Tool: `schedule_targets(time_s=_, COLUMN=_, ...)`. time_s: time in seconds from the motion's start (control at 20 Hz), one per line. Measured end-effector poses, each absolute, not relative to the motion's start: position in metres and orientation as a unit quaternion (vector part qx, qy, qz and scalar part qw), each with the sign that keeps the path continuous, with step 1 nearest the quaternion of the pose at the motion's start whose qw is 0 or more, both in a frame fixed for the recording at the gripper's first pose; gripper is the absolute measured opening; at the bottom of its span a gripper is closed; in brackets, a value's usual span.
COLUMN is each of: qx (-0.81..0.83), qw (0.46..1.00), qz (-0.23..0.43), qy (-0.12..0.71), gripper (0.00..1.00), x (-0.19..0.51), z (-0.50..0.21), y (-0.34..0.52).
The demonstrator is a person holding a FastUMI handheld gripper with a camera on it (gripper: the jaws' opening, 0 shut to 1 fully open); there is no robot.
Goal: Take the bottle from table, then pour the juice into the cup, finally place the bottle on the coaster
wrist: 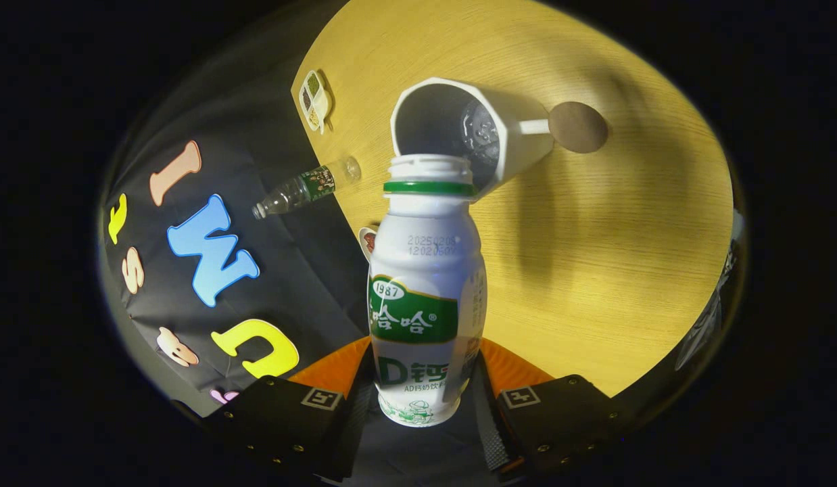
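Observation:
A white juice bottle [425, 270] with a green neck ring and green label sits between my fingers, and my gripper [425, 368] is shut on its lower body. The bottle has no cap. It is tipped, with its open mouth at the rim of the white angular cup [432, 118] just beyond it. Something wet glistens inside the cup. The cup's handle points away toward a round brown coaster [579, 126], which lies bare on the wooden table [594, 270] right beside the handle.
A clear plastic bottle [303, 189] with a green label stands near the table's edge by the black cloth wall. Farther along that edge lies a small divided dish [315, 100]. A small object [368, 240] peeks out behind the held bottle.

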State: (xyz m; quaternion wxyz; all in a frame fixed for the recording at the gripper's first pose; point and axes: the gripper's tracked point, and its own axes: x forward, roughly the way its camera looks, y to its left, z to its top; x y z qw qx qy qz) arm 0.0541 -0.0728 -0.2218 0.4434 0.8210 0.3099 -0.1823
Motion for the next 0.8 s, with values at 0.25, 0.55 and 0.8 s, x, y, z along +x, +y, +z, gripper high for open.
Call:
schedule_targets(time_s=0.25, qx=0.817, qw=0.442, qz=-0.187, qy=0.320, gripper=0.70, x=0.0480, z=-0.2223, y=-0.0717)
schedule_targets(time_s=0.55, qx=0.814, qw=0.444, qz=-0.190, qy=0.323, gripper=0.70, x=0.0466, z=-0.2243, y=-0.0712)
schedule_targets(time_s=0.8, qx=0.799, qw=0.465, qz=-0.191, qy=0.331, gripper=0.70, x=0.0457, z=-0.2275, y=-0.0691)
